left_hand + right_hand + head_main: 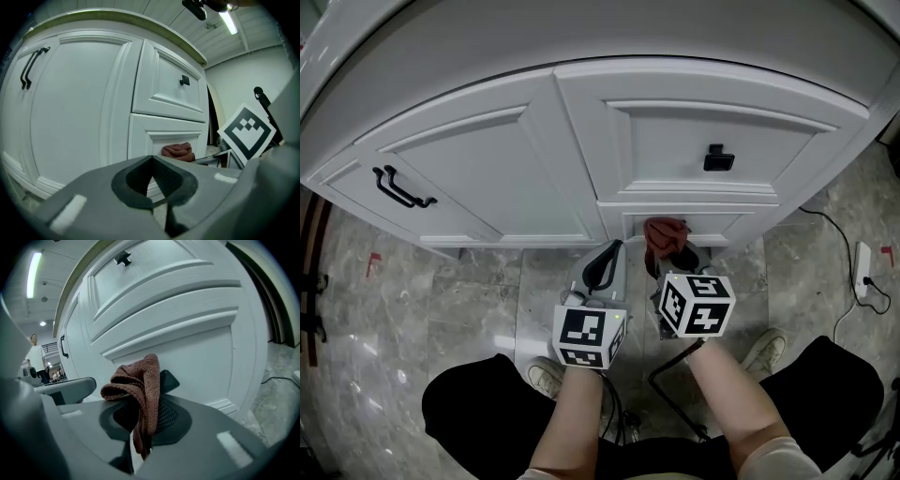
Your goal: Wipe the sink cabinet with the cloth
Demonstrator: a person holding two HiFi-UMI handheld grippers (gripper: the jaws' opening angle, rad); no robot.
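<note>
Cloth (pixel 140 385) sits clamped in the closed jaws of your right gripper (pixel 672 258), bunched at the lower drawer front (pixel 727 223) near the sink cabinet's (pixel 487 169) bottom edge. Your left gripper (pixel 604 267), jaws together and empty, is held just beside it, both forearms reaching forward.

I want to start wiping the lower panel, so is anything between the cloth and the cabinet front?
Nothing visible does. The right gripper holds the cloth up close to the cabinet's lower panel, with only bare white panel behind it. The left gripper, shut and empty, sits off to the side, not in between.
</note>
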